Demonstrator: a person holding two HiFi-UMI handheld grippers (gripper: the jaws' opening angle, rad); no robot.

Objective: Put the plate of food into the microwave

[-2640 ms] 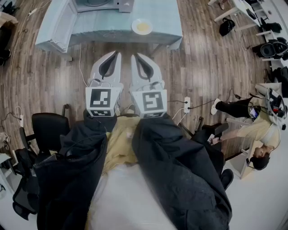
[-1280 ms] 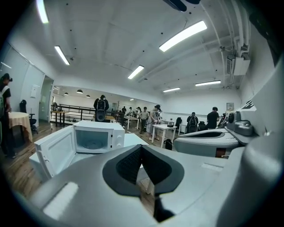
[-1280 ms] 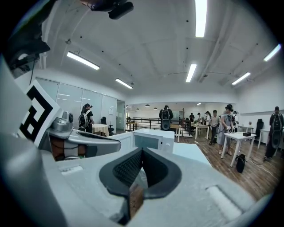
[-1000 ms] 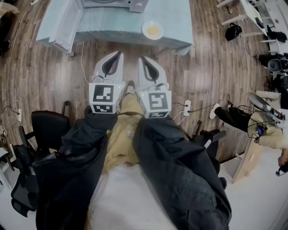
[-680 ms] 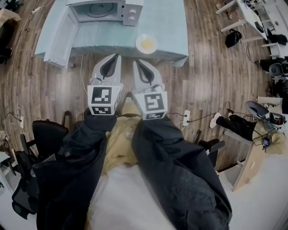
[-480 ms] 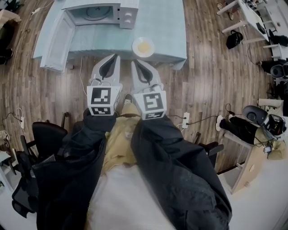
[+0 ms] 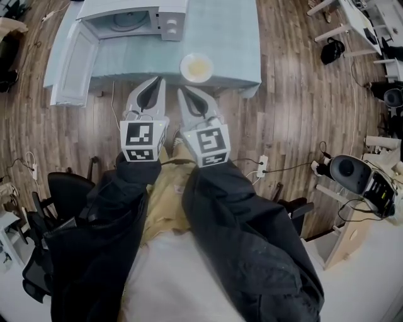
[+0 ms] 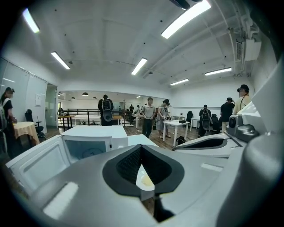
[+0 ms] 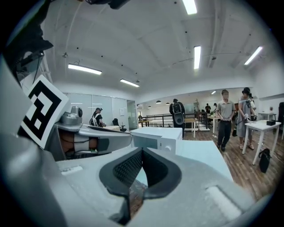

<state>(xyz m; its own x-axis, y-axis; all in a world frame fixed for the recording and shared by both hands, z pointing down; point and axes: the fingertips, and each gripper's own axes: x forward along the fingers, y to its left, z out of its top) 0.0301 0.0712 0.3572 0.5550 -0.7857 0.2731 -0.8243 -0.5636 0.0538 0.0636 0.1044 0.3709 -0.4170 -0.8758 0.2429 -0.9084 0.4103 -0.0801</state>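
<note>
Ahead, plate (image 7: 196, 66) at near table (image 7: 242, 38) edge, microwave (image 7: 165, 14) door (image 7: 74, 60) open.

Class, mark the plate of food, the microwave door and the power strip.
plate of food (image 7: 196, 67), head view, the yellow food at its middle.
microwave door (image 7: 71, 63), head view, middle of the open door.
power strip (image 7: 262, 166), head view, its white body.

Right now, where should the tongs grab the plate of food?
Probably the near rim of the plate, coming from the front edge of the table. The plate lies flat and shallow by that edge, with the yellow food in its middle, leaving the rim bare.
</note>
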